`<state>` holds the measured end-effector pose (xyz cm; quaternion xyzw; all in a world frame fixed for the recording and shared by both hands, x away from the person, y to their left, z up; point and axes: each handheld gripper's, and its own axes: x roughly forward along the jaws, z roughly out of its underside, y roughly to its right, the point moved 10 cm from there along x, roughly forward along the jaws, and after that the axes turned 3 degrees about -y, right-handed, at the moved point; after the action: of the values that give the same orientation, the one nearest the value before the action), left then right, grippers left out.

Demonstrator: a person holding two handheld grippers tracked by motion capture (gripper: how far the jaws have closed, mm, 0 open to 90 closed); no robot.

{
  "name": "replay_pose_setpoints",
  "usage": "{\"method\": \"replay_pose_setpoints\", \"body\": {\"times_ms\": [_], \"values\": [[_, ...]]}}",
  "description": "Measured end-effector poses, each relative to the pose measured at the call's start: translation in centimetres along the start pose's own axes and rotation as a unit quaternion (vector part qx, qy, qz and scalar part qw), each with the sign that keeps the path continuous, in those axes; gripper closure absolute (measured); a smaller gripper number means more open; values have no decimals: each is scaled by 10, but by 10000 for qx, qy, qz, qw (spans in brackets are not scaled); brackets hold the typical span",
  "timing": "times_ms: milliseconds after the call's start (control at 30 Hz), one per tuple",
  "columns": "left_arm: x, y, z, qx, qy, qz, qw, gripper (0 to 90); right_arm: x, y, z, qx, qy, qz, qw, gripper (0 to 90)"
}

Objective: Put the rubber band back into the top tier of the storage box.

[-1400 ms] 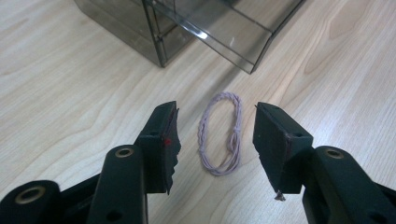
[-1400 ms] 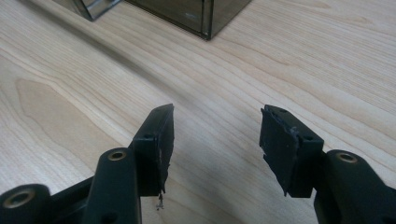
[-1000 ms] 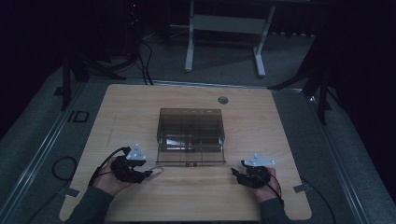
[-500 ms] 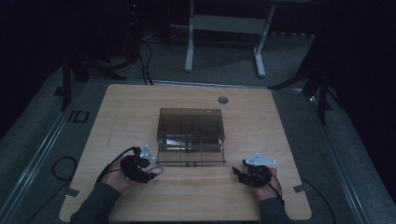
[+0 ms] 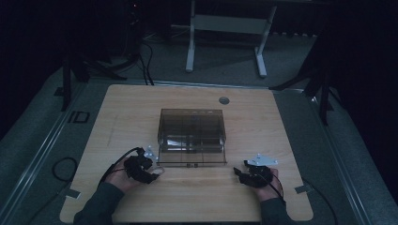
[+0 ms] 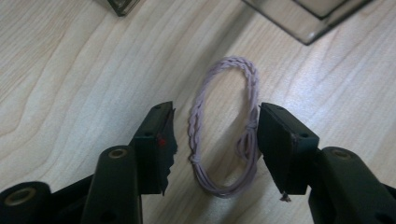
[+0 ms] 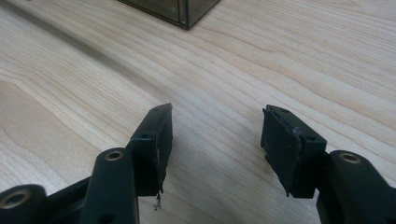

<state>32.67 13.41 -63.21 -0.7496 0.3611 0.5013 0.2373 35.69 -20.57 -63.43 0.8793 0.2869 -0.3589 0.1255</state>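
Observation:
A pale purple braided loop [image 6: 194, 122], like a hair band, lies flat on the wooden table [image 5: 141, 108]. My left gripper [image 6: 215, 112] is open and straddles it, one pad on each side. The right-hand pad is almost at the strand, and I cannot tell whether it touches. From above, the left gripper [image 5: 151, 169] sits low at the front left corner of a smoky clear compartment box [image 5: 191, 136]. My right gripper [image 7: 215, 112] is open over bare wood, and from above it [image 5: 241, 173] rests right of the box's front edge.
Corners of the box come into the left gripper view [image 6: 308, 18] and the right gripper view [image 7: 180, 9]. A round grommet [image 5: 224, 100] is set in the table's far side. Beyond the table stands a white frame [image 5: 225, 28] on the dark floor.
The left hand has shifted right toward the box's front left corner and sunk closer to the table. The right hand has stayed where it was.

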Motion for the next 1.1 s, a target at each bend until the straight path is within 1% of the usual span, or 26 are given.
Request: {"method": "replay_pose_setpoints", "body": {"times_ms": [33, 133, 167, 267, 300, 400, 433, 467, 500, 533, 567, 600, 633, 667, 700, 833, 867, 900, 933, 967, 1000, 1033, 1100], "values": [[0, -1, 0, -18, -21, 3, 10000, 513, 0, 0, 0, -3, 2, 0, 10000, 431], [-1, -3, -1, -39, -38, 13, 10000, 560, 0, 0, 0, -5, 2, 1, 10000, 430], [-1, -5, -1, -79, -39, 46, 10000, 576, 0, 0, 0, 3, -1, -4, 10000, 428], [-1, -7, 0, -130, -52, 50, 9999, 619, 0, 0, 0, 6, -2, -5, 10000, 427], [-2, -10, 1, -196, -71, 31, 9998, 631, 0, 0, 0, 6, -2, -4, 10000, 427], [-3, -14, 2, -236, -113, -13, 9997, 657, 0, 0, 0, 1, -2, -3, 10000, 428], [-4, -17, 4, -267, -178, -62, 9995, 664, 0, 0, 0, -1, -3, -9, 10000, 427], [-4, -17, 4, -267, -178, -62, 9995, 673, 0, 0, 0, -1, -3, -9, 10000, 427], [-4, -20, 5, -305, -262, -97, 9991, 677, 0, 0, 0, -7, -2, -16, 10000, 428], [-4, -20, 5, -305, -262, -97, 9991, 677, 0, 0, 0, -11, -2, -16, 10000, 427], [-5, -22, 6, -307, -391, -100, 9987, 677, 0, 0, 0, -10, -1, -16, 10000, 428], [-5, -22, 6, -307, -391, -100, 9987, 681, 0, 0, 0, -10, -1, -16, 10000, 428], [-5, -23, 6, -287, -483, -125, 9983, 687, 0, 0, 0, -15, -1, -20, 10000, 428], [-5, -23, 6, -287, -483, -125, 9983, 694, 0, 0, 0, -15, -1, -20, 10000, 428], [-6, -24, 7, -302, -559, -125, 9979, 700, 0, 0, 0, -18, -1, -25, 10000, 428], [-6, -26, 8, -374, -608, -105, 9974, 726, 0, -1, 0, -24, -1, -32, 10000, 427], [-6, -27, 8, -387, -625, -100, 9972, 749, 0, -1, 0, -24, -2, -37, 10000, 427], [-6, -30, 8, -435, -629, -76, 9970, 804, 0, -1, 0, -25, -1, -41, 10000, 427], [-6, -30, 8, -435, -629, -76, 9970, 825, 0, -1, 0, -25, -1, -41, 10000, 427], [-7, -32, 9, -496, -639, -28, 9967, 840, 0, -1, 0, -26, -1, -43, 10000, 427], [-7, -32, 9, -496, -639, -28, 9967, 848, 0, -1, 0, -26, -1, -43, 10000, 427], [-7, -33, 9, -550, -651, 22, 9964, 848, 0, -1, 0, -27, -2, -43, 10000, 427], [-7, -35, 9, -546, -734, -16, 9958, 858, 0, -1, 0, -36, -3, -47, 10000, 427]]}}
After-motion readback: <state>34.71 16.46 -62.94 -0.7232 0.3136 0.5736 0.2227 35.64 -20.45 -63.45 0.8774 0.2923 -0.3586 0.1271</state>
